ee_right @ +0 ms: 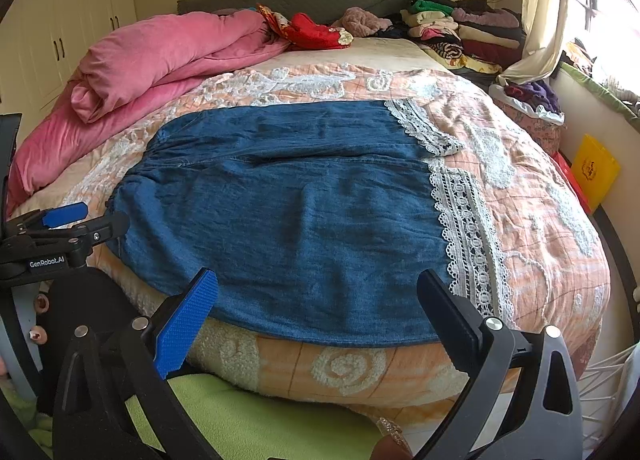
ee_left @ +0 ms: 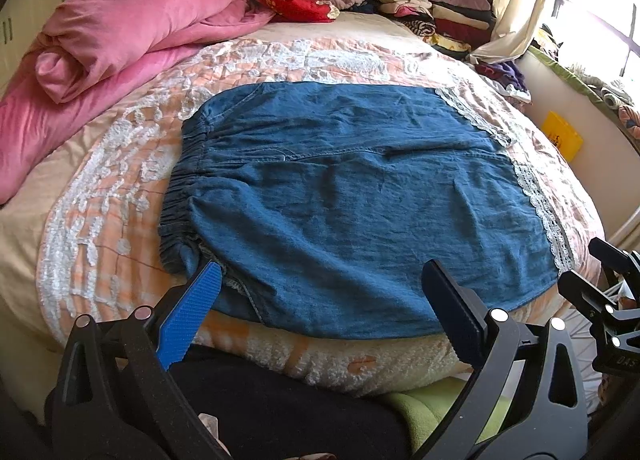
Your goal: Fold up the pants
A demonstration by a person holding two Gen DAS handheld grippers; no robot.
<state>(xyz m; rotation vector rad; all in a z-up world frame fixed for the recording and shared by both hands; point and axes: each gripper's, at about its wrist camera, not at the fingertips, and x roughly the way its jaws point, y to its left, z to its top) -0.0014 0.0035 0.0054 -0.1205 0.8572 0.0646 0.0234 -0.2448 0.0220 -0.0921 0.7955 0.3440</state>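
Note:
Blue denim pants (ee_left: 352, 200) with white lace hems (ee_left: 548, 216) lie flat on the bed, elastic waistband to the left, legs to the right. They also show in the right wrist view (ee_right: 304, 220), lace (ee_right: 468, 244) at the right. My left gripper (ee_left: 320, 280) is open and empty, hovering over the pants' near edge by the waistband side. My right gripper (ee_right: 320, 288) is open and empty, above the near edge towards the hem. Each gripper shows at the edge of the other's view, the right one (ee_left: 608, 296) and the left one (ee_right: 72, 220).
A peach and white bedspread (ee_left: 120, 188) covers the bed. A rolled pink duvet (ee_left: 120, 40) lies at the far left. Stacks of folded clothes (ee_left: 440, 8) sit at the far right by the curtain. A yellow box (ee_left: 562, 134) stands beside the bed.

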